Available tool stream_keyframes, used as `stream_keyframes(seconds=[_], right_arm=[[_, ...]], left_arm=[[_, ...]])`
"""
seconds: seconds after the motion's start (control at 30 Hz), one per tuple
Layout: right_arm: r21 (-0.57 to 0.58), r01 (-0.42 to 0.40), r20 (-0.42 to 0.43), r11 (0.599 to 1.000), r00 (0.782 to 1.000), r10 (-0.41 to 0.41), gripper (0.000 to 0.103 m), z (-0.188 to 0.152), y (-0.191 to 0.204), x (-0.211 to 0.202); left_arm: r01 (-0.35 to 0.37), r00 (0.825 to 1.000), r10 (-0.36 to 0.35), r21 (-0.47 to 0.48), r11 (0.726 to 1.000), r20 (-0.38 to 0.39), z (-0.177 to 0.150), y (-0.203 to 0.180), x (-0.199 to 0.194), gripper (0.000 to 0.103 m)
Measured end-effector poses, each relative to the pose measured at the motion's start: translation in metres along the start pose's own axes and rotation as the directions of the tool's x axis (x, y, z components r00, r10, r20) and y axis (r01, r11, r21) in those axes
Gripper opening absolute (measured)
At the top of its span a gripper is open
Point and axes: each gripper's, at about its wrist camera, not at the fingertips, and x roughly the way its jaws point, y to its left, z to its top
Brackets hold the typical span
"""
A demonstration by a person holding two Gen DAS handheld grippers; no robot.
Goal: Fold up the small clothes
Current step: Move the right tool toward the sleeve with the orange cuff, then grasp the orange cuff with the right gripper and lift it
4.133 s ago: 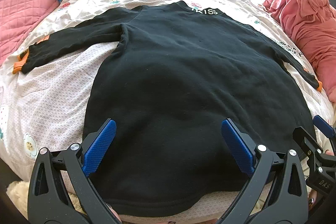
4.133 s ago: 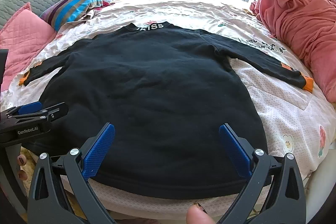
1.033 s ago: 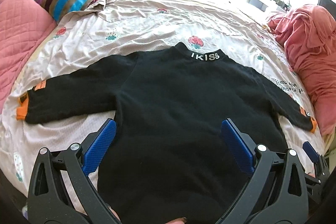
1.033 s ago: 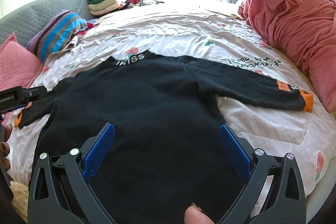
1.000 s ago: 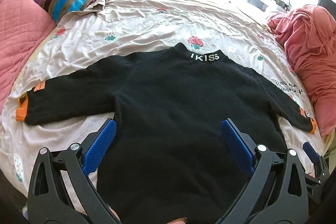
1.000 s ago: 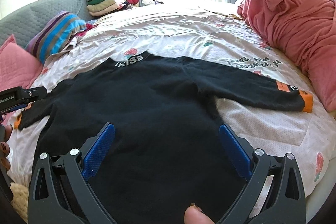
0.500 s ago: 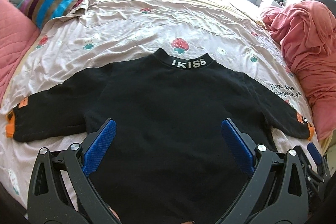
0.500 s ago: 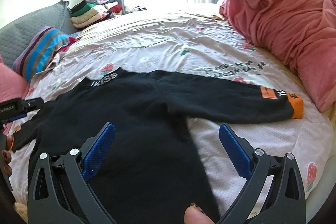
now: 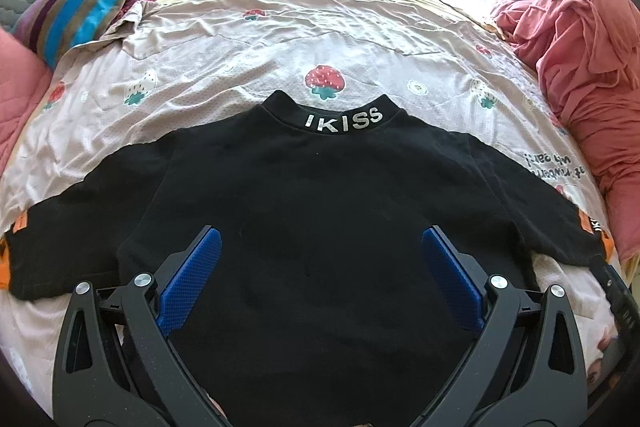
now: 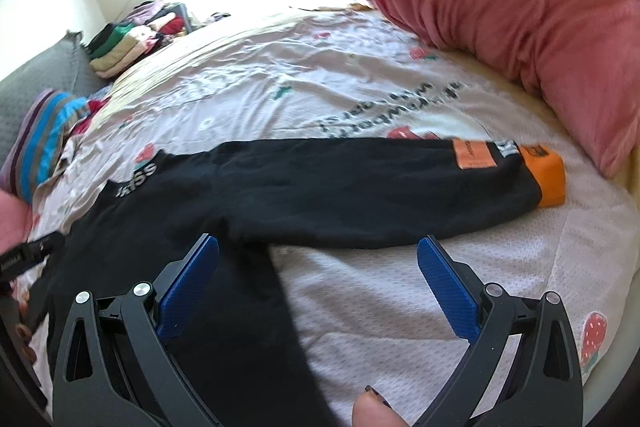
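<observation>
The black sweatshirt (image 9: 320, 219) is seen laid flat on the strawberry-print bedsheet (image 9: 280, 27), filling the frame's centre, sleeves out. The left gripper (image 9: 320, 267) is held over its body, fingers wide apart. The right gripper (image 10: 318, 271) is spread too, nothing clamped, near the orange-cuffed sleeve (image 10: 380, 187).

Black sweatshirt (image 9: 320, 227) with orange cuffs lies flat, sleeves spread sideways.
</observation>
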Motion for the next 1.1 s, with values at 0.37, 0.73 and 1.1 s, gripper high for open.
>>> stream_keyframes(seconds=[0.37,0.73,1.1], right_arm=[[0.138,0.181,-0.021,0.974,0.983,-0.18,0.099,0.011,-0.08,0.022],[0.282,0.193,-0.069,0.94,0.981,-0.181,0.099,0.006,-0.132,0.04],[0.399,0.198,-0.04,0.895,0.979,-0.199,0.099,0.018,-0.152,0.064]], left_arm=[[0.035,0.999,-0.034,0.026,0.999,-0.021,-0.003,-0.002,0.027,0.094],[0.033,0.998,-0.03,0.064,0.997,-0.051,-0.016,-0.003,0.061,0.094],[0.01,0.999,-0.009,0.011,1.0,-0.041,-0.013,0.022,0.059,0.094]])
